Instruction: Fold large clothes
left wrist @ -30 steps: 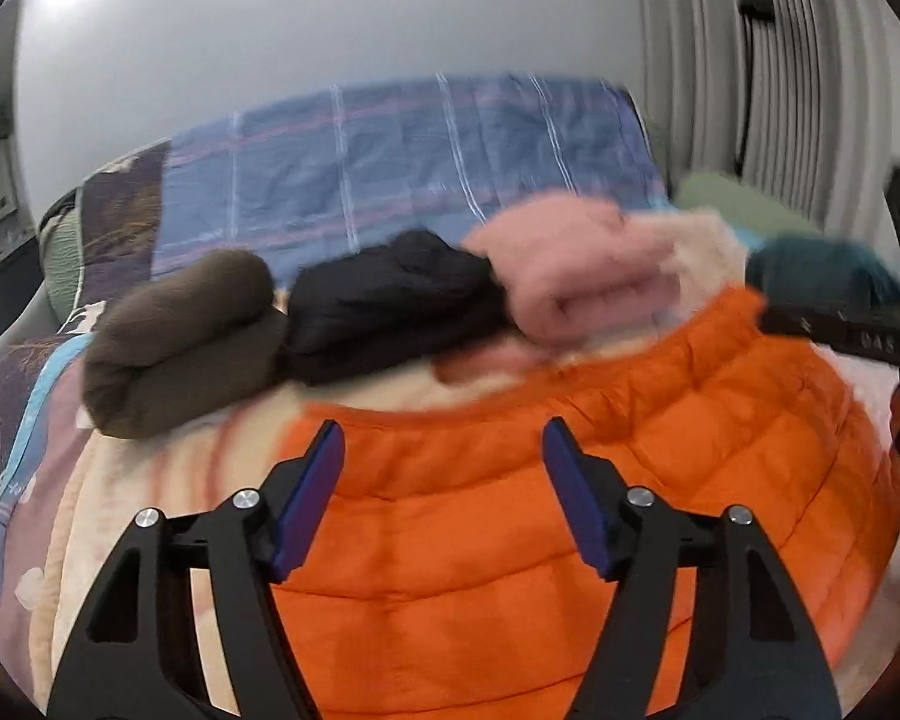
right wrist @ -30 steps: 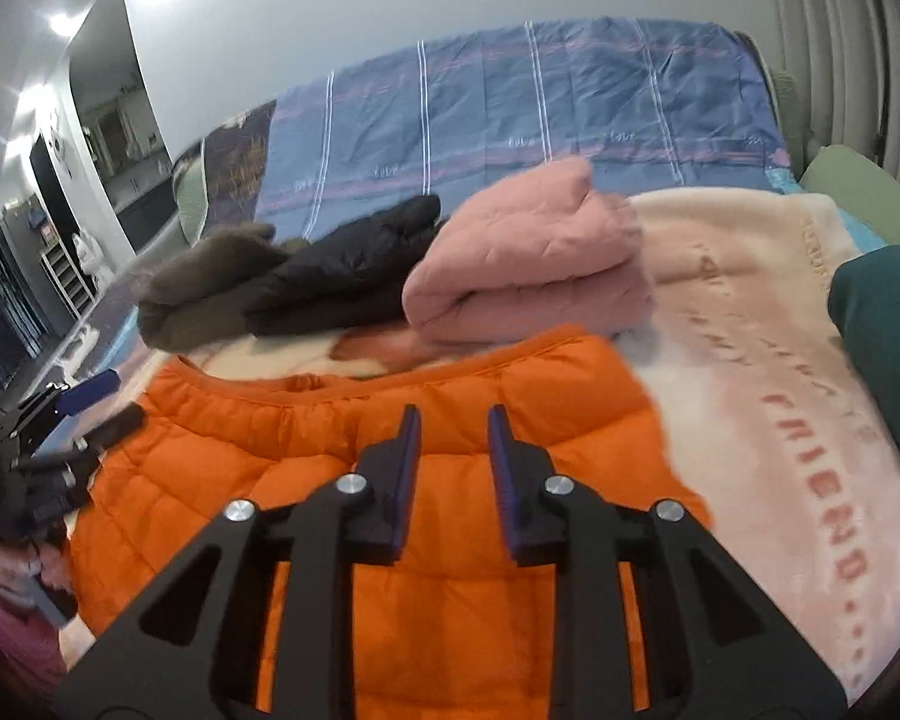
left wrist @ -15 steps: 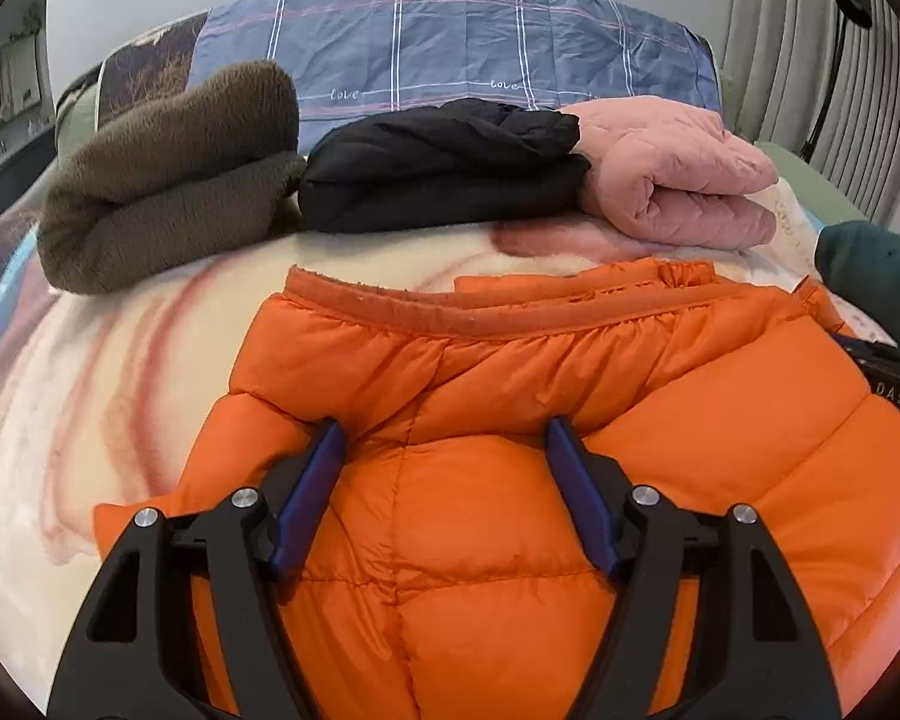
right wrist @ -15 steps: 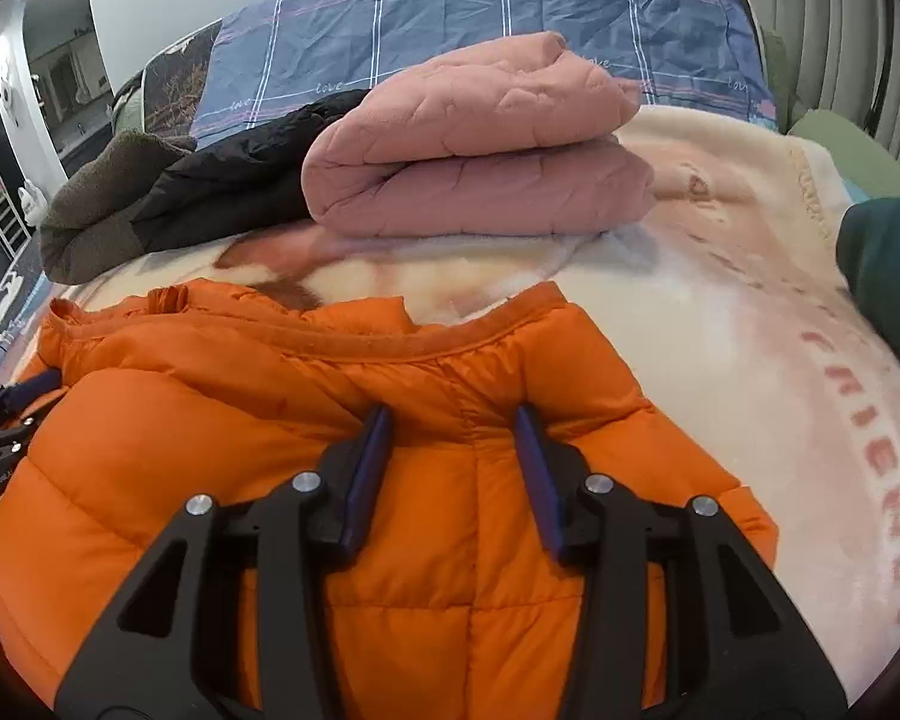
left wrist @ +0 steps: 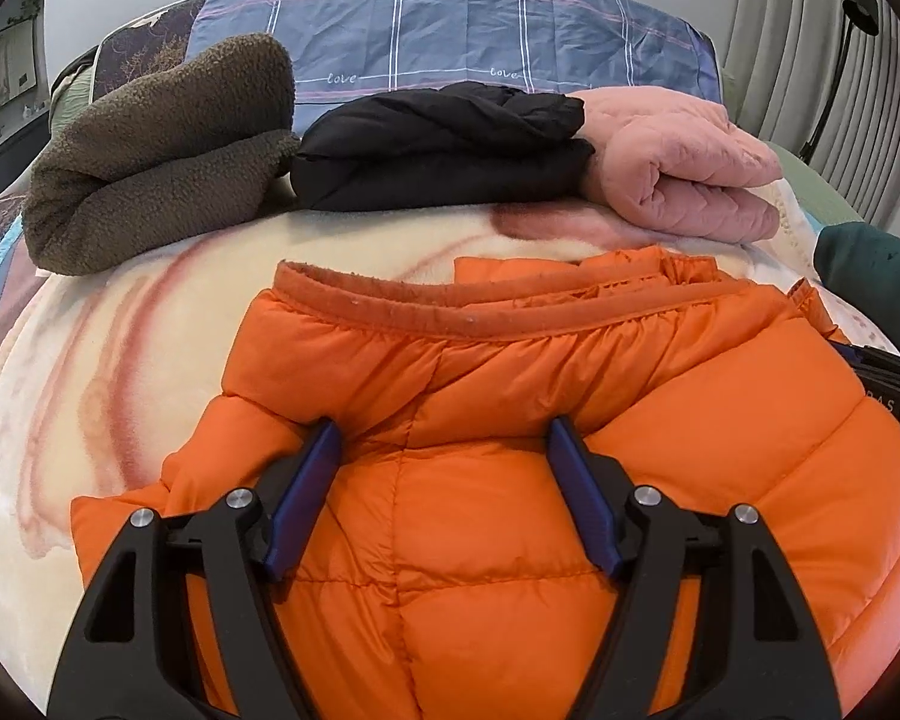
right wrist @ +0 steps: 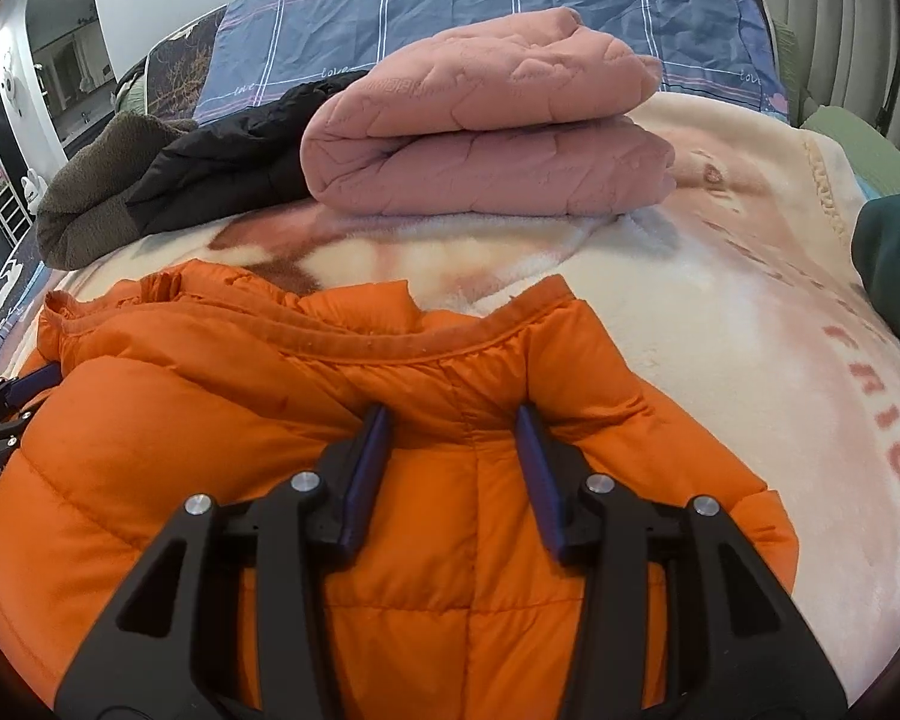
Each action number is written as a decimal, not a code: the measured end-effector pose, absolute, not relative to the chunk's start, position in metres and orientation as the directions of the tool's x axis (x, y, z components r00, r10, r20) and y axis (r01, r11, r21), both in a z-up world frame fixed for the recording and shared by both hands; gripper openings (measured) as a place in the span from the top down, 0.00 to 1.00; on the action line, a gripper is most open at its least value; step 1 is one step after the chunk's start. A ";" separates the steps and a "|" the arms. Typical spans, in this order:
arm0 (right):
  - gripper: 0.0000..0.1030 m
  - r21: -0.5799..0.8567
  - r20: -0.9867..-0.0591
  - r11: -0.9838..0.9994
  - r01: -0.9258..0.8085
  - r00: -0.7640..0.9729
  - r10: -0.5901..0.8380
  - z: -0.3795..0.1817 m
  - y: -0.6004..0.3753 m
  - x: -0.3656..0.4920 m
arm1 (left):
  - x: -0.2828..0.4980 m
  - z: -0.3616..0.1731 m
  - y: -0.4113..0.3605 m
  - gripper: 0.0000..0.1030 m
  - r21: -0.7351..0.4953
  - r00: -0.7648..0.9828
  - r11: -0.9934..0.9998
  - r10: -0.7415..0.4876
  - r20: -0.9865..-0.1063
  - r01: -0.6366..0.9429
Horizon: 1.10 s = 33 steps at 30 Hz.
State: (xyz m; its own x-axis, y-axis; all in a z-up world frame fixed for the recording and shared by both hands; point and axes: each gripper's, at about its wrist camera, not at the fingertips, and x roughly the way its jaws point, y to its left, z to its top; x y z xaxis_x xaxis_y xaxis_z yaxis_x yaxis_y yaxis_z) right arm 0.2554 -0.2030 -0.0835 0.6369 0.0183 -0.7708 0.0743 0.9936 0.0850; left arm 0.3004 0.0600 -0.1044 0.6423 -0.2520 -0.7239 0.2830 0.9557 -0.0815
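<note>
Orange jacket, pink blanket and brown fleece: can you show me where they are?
orange jacket [left wrist: 510, 540], left wrist view, on its puffy middle.
pink blanket [right wrist: 486, 138], right wrist view, on its folded side.
brown fleece [left wrist: 156, 150], left wrist view, on its fuzzy top.

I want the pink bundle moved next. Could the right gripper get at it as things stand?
Probably yes. The right gripper is open over the orange jacket, and only bare blanket lies between it and the pink bundle.

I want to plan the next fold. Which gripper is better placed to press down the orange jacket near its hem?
Neither clearly. The left gripper and right gripper both stand open, jaws pressed into the orange jacket just behind its hem, on opposite halves. I would probably use both together.
</note>
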 end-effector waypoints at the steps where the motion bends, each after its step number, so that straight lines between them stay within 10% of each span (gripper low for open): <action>1: 0.56 0.086 -0.770 0.994 0.074 0.638 0.019 -0.084 -0.203 0.255 | 0.300 -0.105 0.060 0.30 -0.080 0.642 0.955 -0.252 -0.724 0.284; 26: 0.56 0.085 -0.761 0.994 0.069 0.649 0.020 -0.087 -0.203 0.255 | 0.290 -0.089 0.058 0.29 -0.029 0.669 0.965 -0.201 -0.716 0.259; 33: 0.56 0.093 -0.759 0.993 0.069 0.651 0.026 -0.086 -0.203 0.254 | 0.225 -0.022 0.002 0.22 0.050 0.717 0.878 -0.354 -0.601 0.475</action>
